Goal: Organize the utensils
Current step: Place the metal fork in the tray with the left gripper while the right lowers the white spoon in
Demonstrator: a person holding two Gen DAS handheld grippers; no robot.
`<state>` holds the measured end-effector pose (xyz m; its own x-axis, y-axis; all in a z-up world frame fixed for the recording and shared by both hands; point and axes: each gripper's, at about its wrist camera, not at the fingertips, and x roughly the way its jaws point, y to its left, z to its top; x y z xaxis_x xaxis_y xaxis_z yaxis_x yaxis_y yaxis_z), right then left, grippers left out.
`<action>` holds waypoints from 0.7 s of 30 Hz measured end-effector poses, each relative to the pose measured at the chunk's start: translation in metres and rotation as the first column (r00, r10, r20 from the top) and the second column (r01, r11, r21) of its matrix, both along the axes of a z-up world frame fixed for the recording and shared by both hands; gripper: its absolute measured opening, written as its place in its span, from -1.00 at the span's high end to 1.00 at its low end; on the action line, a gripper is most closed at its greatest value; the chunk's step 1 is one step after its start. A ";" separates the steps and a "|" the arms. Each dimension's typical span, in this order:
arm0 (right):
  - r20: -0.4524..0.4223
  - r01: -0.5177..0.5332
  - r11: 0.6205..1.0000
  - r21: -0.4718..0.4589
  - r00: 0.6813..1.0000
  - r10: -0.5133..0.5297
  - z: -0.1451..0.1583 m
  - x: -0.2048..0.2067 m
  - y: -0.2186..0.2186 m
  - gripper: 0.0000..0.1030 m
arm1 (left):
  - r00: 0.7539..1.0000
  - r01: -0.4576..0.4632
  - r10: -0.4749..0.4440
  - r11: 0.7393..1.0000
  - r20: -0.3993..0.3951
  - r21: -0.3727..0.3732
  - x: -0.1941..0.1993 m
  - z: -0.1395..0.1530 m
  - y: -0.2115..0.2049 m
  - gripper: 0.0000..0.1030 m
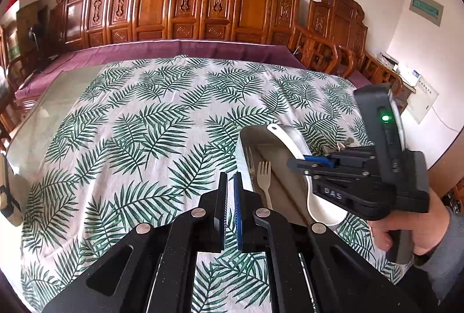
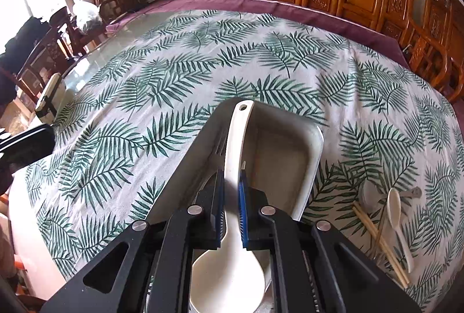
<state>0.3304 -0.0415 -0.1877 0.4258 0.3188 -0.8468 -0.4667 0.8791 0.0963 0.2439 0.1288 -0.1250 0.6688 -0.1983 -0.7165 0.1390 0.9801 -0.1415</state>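
Observation:
A grey divided tray (image 2: 314,144) lies on the leaf-print tablecloth. My right gripper (image 2: 231,176) is shut on the handle of a large white serving spoon (image 2: 238,133), holding it over the tray with the bowl toward the camera. In the tray's narrow left compartment lie a beige fork (image 1: 264,171) and a metal fork (image 1: 249,157). My left gripper (image 1: 230,176) is shut with nothing in it, hanging over the cloth just left of the tray (image 1: 246,139). The left wrist view shows the right gripper (image 1: 294,165) gripping the spoon (image 1: 290,136), with a hand (image 1: 406,234) on its grip.
Right of the tray, chopsticks (image 2: 377,237), a small white spoon (image 2: 397,214) and a metal utensil (image 2: 414,192) lie loose on the cloth. Carved wooden chairs (image 1: 162,2) line the far side of the table. Bare glass tabletop (image 1: 43,115) shows at the left.

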 end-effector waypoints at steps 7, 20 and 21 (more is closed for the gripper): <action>-0.020 0.002 1.000 -0.011 1.000 -0.002 -0.007 -0.003 0.003 0.75 | 1.000 -0.001 0.001 1.000 0.004 0.026 -0.010 0.005 0.003 0.80; 0.047 -0.010 0.999 0.051 0.999 0.007 0.042 -0.038 -0.041 0.74 | 0.999 -0.015 0.012 0.997 0.043 0.080 -0.042 0.029 -0.021 0.55; 0.053 -0.007 0.998 0.058 0.999 0.004 0.046 -0.041 -0.047 0.74 | 0.999 -0.016 0.012 0.996 0.043 0.083 -0.044 0.030 -0.025 0.55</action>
